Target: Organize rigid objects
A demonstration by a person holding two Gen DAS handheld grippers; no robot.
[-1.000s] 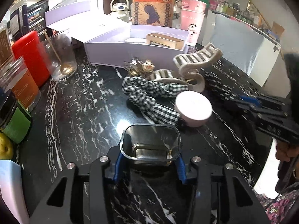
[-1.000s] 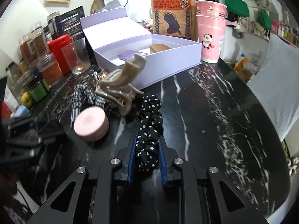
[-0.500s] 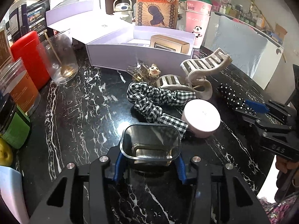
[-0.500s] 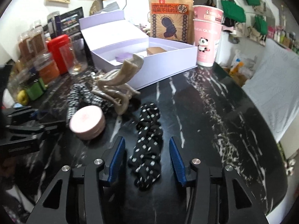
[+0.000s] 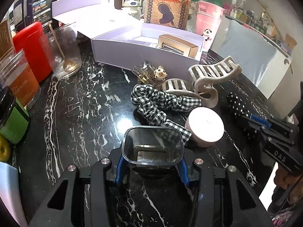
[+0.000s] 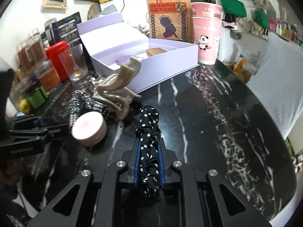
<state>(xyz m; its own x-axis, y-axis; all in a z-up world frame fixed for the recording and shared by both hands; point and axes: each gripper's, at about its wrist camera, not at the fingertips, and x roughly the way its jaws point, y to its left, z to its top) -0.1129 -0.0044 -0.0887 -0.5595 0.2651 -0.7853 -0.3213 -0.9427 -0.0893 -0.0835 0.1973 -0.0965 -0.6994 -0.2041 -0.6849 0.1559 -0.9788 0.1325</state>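
Right wrist view: the right gripper (image 6: pixel 149 149) is seen clamped tight on a polka-dot scrunchie (image 6: pixel 148 132), whose soft black fabric with white dots is bunched between the blue pads and sticks out ahead of the fingertips over the table (image 6: pixel 208 113). Black stone with white veins, glossy, is shown as the tabletop. To the left of the scrunchie a round pink tin (image 6: pixel 89 130) with a flat lid is seen, and just beyond it a large beige claw clip (image 6: pixel 119 89), curved and toothed, lies beside a checked scrunchie (image 6: pixel 79 104) of crumpled black-and-white cloth. Farther off, an open lilac box (image 6: pixel 151 66) of stiff card is set, with a small gold box (image 6: pixel 156 52) inside.

Left wrist view: the left gripper (image 5: pixel 151 162) is shown closed partway on a clear rectangular cup (image 5: pixel 152 145) of smooth plastic with rounded corners, held upright between the pads above the table. The pink tin is seen just to its right, and the checked scrunchie just beyond its rim. A small clear clip (image 5: pixel 149 72) bearing a little animal figure lies far of the checked scrunchie, near the lilac box's front wall. At the far left a drinking glass (image 5: pixel 62 53) with a spoon in it is stood.
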